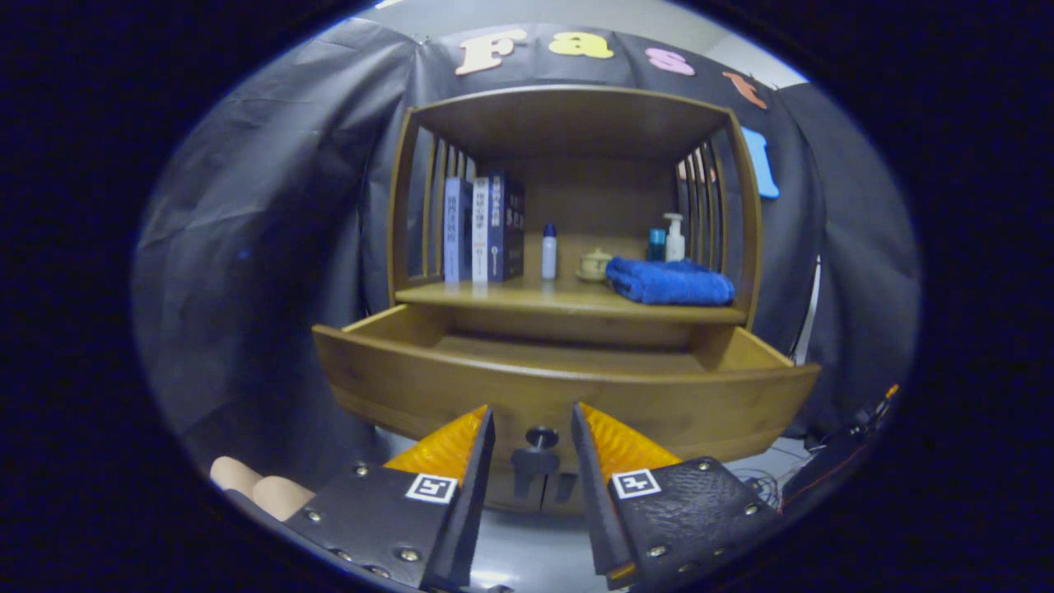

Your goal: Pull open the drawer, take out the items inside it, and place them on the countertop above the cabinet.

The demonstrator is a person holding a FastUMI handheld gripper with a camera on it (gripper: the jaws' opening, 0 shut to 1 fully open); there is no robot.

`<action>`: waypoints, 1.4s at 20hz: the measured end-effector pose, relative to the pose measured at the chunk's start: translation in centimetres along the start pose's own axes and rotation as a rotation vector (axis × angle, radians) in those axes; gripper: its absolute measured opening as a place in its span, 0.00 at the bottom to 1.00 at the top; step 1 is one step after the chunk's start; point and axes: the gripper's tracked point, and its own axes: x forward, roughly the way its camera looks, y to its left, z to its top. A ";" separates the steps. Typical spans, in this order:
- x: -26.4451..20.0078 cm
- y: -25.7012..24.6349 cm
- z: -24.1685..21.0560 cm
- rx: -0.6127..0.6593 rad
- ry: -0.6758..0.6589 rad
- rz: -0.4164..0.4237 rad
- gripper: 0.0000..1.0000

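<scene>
A wooden cabinet has its drawer (461,387) pulled out toward me. The drawer's inside bottom shows as bare wood; its front part is hidden behind the front panel. A small dark knob (541,436) sits on the drawer front, right between my fingertips. My gripper (533,418) stands open just in front of the drawer front, with a finger on either side of the knob and neither touching it. On the countertop (494,295) above the drawer lies a folded blue towel (669,282) at the right.
The countertop also carries three upright books (484,231) at the left, a small white bottle with a blue cap (549,251), a small lidded pot (594,264), a blue container (656,244) and a white pump bottle (674,238). A person's fingers (257,487) show beside the left finger. Cables (832,457) lie at the right.
</scene>
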 end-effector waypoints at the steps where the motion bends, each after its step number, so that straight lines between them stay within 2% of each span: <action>1: 0.1 -0.3 1.4 -0.015 -0.030 -0.002 0.54; 5: 1.3 -0.8 6.0 -0.043 -0.104 0.006 0.60; 9: 4.5 -0.4 5.8 -0.028 -0.001 0.043 0.66; 14: 10.1 -1.5 2.8 -0.049 0.223 0.042 0.66; 18: 13.5 -1.4 -1.1 -0.095 0.431 0.079 0.67; 20: 14.5 -1.4 -2.5 -0.114 0.491 0.083 0.67; 21: 14.4 -0.9 -2.5 -0.071 0.501 0.093 0.67; 23: 15.4 -1.0 -3.4 -0.020 0.543 0.075 0.66; 28: 17.7 -2.3 -6.2 -0.037 0.638 0.012 0.66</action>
